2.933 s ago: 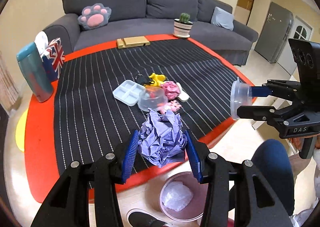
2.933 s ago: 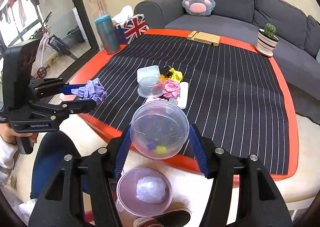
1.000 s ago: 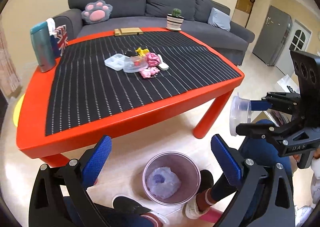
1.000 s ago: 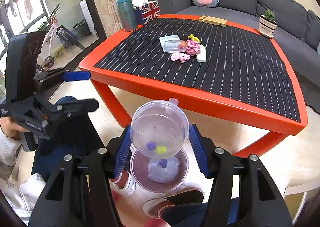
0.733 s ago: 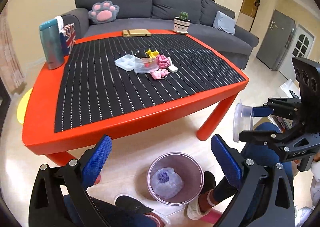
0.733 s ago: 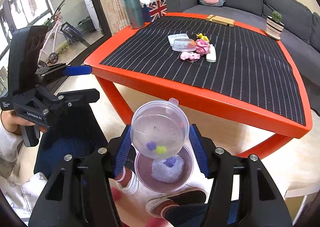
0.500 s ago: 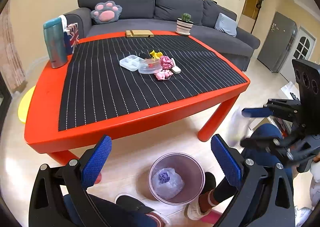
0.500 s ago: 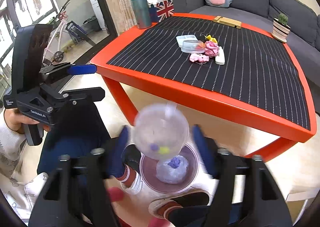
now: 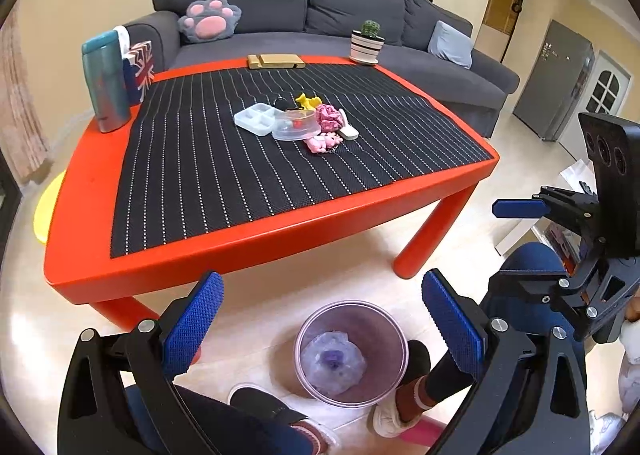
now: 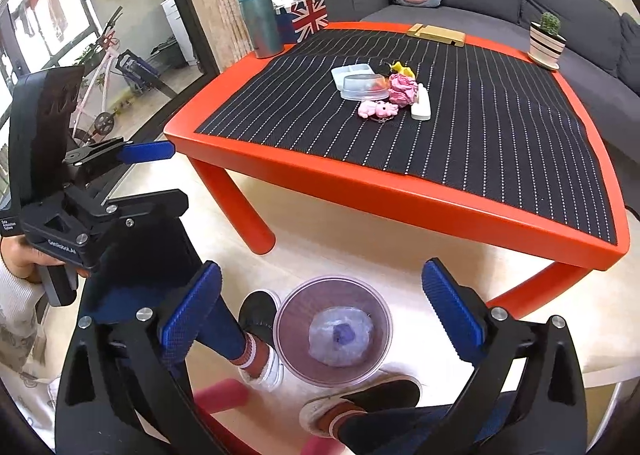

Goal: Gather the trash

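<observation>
A purple bin [image 9: 351, 353] stands on the floor in front of the red table [image 9: 240, 231]; it also shows in the right wrist view [image 10: 333, 330]. Crumpled trash with a clear container [image 10: 340, 336] lies in it. My left gripper [image 9: 322, 321] is open and empty above the bin. My right gripper [image 10: 322, 313] is open and empty above it too. On the table lie a pink crumpled wad [image 9: 327, 115], a clear bowl [image 9: 296, 125], a white tray [image 9: 256, 119], a pink toy [image 9: 322, 142] and a yellow piece [image 9: 306, 99].
A teal tumbler [image 9: 105, 81] and a flag tissue box [image 9: 140, 69] stand at the table's left. A potted cactus [image 9: 367, 42] and a wooden stand [image 9: 275, 61] are at the far edge. A grey sofa [image 9: 304, 15] is behind. The person's feet [image 10: 260, 343] flank the bin.
My left gripper opened and the purple paper fell into the bin. My right gripper has just opened and the clear container dropped into the bin. Both grippers pulled back from the table.
</observation>
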